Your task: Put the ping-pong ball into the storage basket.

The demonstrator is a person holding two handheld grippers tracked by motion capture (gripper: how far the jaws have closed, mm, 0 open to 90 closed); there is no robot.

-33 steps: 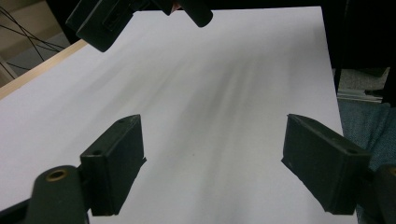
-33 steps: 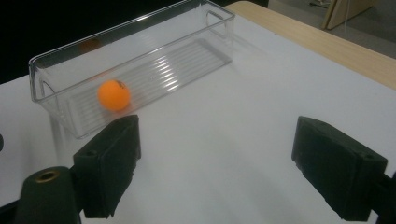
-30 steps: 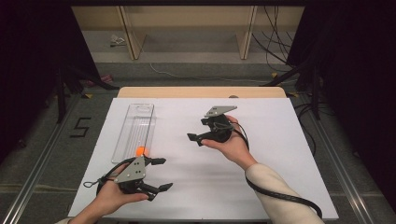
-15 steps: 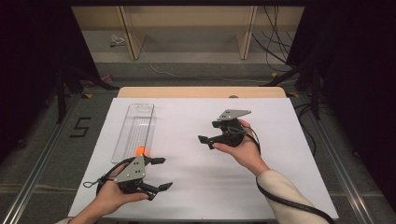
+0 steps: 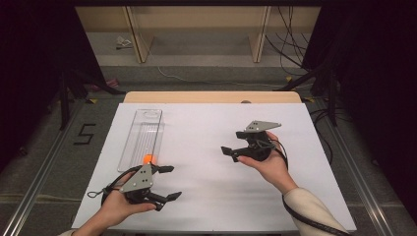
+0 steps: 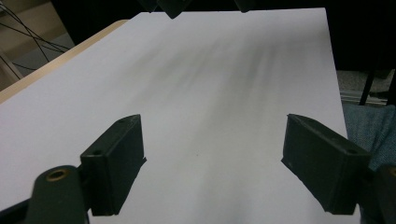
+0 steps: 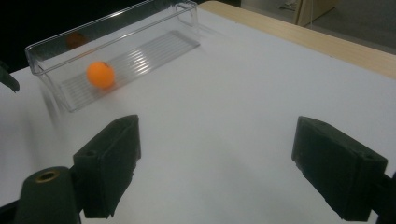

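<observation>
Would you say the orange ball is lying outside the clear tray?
No, the orange ball lies inside the clear tray, near one end.

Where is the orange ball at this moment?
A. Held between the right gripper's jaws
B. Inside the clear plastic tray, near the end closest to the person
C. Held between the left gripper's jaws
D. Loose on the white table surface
B: the orange ball lies inside the clear tray, at its near end, with both grippers' jaws open and holding nothing.

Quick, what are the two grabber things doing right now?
Left gripper: open, fingers wide apart, holding nothing.
Right gripper: open, holding nothing.
</observation>
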